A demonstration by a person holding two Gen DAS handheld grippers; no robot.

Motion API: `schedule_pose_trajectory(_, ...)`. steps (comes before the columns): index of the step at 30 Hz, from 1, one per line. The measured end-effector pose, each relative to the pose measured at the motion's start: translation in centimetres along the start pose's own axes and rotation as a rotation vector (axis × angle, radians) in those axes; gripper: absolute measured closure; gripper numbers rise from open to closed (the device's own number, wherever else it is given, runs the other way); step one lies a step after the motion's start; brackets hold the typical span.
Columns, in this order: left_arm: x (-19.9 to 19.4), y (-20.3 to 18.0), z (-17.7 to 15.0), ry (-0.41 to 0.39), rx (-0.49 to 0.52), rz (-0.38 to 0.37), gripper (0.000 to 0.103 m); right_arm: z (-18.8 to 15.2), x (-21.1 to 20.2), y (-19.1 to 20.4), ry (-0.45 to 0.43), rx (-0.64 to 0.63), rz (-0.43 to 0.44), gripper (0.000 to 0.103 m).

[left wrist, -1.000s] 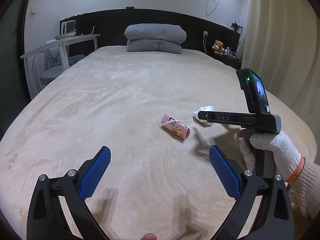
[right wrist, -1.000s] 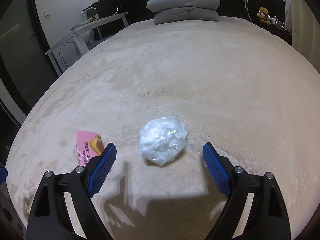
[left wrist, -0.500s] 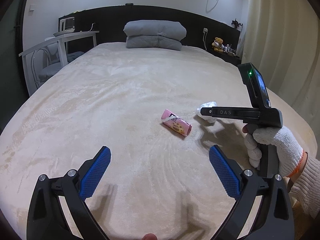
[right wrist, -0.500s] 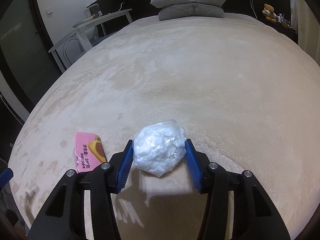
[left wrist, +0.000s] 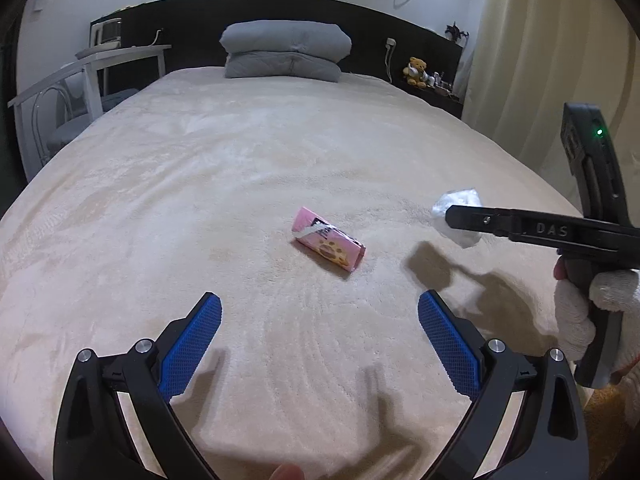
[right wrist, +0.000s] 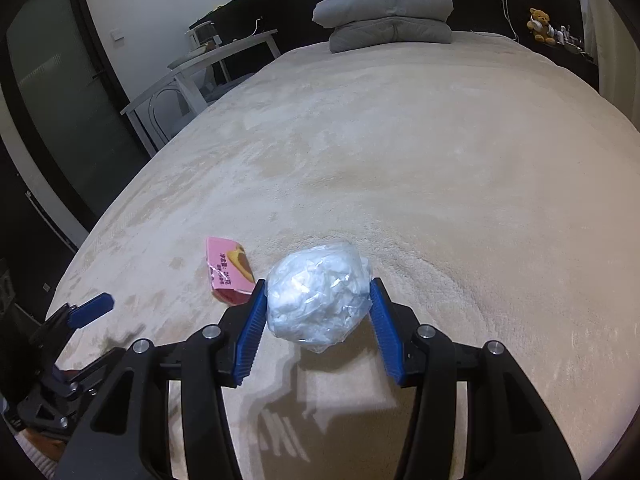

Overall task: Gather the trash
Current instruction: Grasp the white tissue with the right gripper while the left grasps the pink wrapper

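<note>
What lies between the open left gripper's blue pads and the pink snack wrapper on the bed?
Nothing: in the left wrist view only bare cream blanket separates the left gripper from the pink snack wrapper.

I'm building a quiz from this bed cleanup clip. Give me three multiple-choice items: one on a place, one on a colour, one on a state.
1. Where does the pink wrapper lie?
A. on the bed cover
B. on the grey pillows
C. on the white desk

2. What colour are the pads of the left tool?
A. red
B. blue
C. green

3. What is the right tool doing?
A. standing open and empty
B. shut on the crumpled plastic ball
C. shut on the pink wrapper

Answers: 1 A, it rests on the beige bed cover. 2 B, both pads are blue. 3 B, its pads press the crumpled plastic ball from both sides.
</note>
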State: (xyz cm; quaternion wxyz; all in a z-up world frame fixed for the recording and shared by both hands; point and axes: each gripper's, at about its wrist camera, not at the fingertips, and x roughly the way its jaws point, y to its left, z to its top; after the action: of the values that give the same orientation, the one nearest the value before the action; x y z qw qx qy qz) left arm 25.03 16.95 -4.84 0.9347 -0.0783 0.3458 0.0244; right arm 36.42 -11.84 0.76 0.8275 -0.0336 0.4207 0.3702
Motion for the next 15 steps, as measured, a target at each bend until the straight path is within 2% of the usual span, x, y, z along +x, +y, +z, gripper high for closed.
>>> schedule_pose_trajectory(6, 2.0, -1.0, 0.9, 0.018, 0.082, -0.017, 0.007, -1.2, -2.4, -0.3, 0.009, -0.033, 0.003, 0.052)
schedule_pose_trajectory(10, 2.6, -2.2, 2.1, -0.015, 0.226, 0.027, 0.007, -1.7, -3.7, -0.4, 0.008, -0.051, 0.011, 0.052)
schedule_pose_trajectory(15, 4.7, -2.3, 2.8, 0.012, 0.29, -0.004, 0.007, -2.6, -5.3, -0.5, 0.005, -0.071, 0.024, 0.052)
